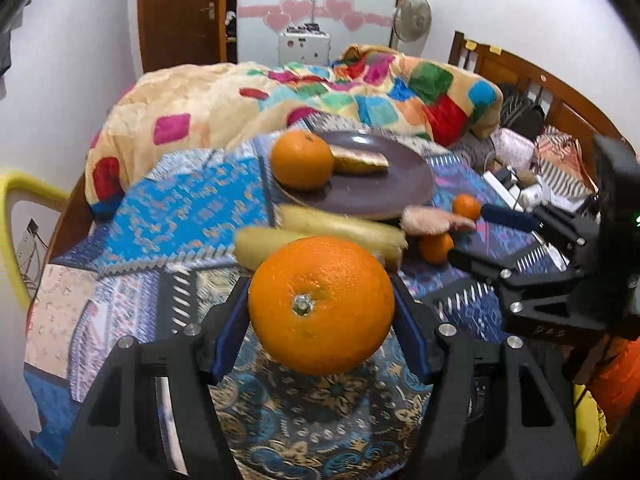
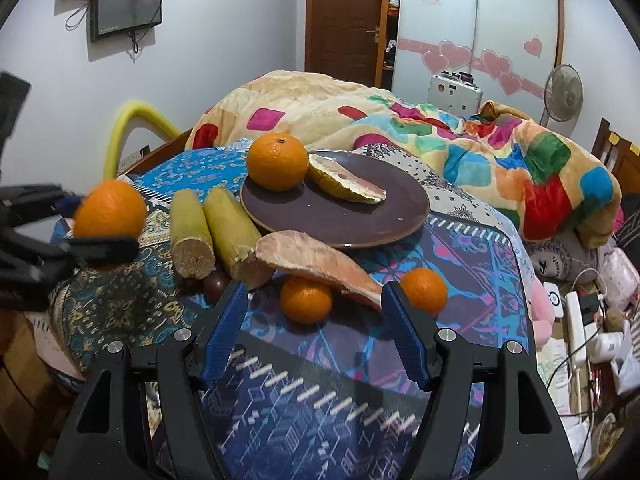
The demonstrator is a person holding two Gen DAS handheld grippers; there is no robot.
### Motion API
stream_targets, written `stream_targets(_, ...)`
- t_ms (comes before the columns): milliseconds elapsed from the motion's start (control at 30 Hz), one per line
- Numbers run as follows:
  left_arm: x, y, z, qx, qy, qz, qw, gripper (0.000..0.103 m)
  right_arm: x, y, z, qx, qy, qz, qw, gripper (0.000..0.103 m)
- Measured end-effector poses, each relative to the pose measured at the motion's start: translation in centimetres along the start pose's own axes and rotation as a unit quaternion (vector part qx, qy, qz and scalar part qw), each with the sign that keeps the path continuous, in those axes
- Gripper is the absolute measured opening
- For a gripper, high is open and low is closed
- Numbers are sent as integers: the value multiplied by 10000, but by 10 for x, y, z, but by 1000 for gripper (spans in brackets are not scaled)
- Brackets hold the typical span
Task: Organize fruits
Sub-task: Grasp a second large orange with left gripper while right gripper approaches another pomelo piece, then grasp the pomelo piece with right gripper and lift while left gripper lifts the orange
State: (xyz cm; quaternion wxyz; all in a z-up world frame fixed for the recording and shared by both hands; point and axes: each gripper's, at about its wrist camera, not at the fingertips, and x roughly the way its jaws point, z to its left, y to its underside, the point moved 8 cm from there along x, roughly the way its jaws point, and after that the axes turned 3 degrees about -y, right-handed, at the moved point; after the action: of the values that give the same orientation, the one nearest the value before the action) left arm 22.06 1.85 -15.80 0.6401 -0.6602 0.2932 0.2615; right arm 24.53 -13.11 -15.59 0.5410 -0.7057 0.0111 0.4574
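My left gripper point(image 1: 320, 296) is shut on a large orange point(image 1: 322, 304), its blue pads pressed to both sides, and holds it just above the patterned cloth. From the right wrist view the same orange point(image 2: 110, 208) hangs at the far left in the left gripper point(image 2: 90, 226). A brown plate point(image 2: 340, 220) carries another orange point(image 2: 277, 162) and a pomelo wedge point(image 2: 346, 184). My right gripper point(image 2: 315, 294) stands open. A small orange point(image 2: 306, 300) lies just beyond its fingertips, untouched, and a second small orange point(image 2: 424, 290) sits to the right. A pink pomelo slice point(image 2: 316, 264) rests over them.
Two yellow-green cane pieces point(image 2: 212, 232) lie left of the plate, with a dark round fruit point(image 2: 216, 284) below them. A colourful blanket point(image 2: 460, 148) is heaped behind. A power strip and cables point(image 2: 576, 320) clutter the right side. A yellow chair point(image 1: 24, 200) stands left.
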Motion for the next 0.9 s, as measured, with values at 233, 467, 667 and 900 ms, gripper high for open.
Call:
stream_targets(233,4,-14,13,-46,-34,-90,9999,66,19,-6,0,-142,58,164,9997,66)
stream_targets(467,19,-16,15,-67,37,-67,9999,66,32,-5,2,-312,121,292,9990,66)
stream_targets(667,29,-15,14,-55,65,-10,10000,66,34,-7,1,-342,142,235,9990,55)
stream_targets(900,29,-20,13,-69,59,-41,10000,66,20,-15,10,-545,299,-29,9981,30)
